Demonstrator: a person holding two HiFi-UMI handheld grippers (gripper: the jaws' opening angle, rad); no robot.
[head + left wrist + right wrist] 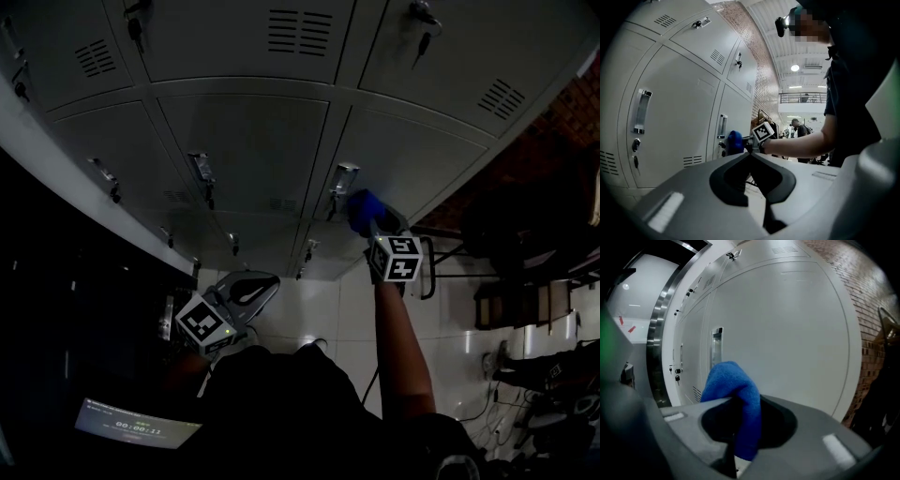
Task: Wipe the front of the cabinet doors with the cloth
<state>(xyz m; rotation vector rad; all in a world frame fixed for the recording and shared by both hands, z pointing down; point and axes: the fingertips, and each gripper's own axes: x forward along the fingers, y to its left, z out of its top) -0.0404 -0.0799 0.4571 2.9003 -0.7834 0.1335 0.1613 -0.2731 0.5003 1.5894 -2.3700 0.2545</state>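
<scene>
**Step in hand:** wipe pass on cabinet doors, judged at approach/contact stage.

- Right tool: jaws clamped on blue cloth. In right gripper view the cloth folds over the jaw tips & hangs down between them.
- Cloth posn: just right of handle, approx. at handle height. Contact w/ door face can't be confirmed.
- Left tool: jaws together, nothing held. It is well below & left of handle, off the doors.

**Next move (est.):** press cloth flat on panel right of handle, then sweep across door. Keep clear of handle so cloth doesn't snag.

**Writing:**
- Doors: none legible.
- Marker cube, below handle: square pattern only.
- Screen, far below-left of handle: shows digits, too small to read w/ confidence
</scene>
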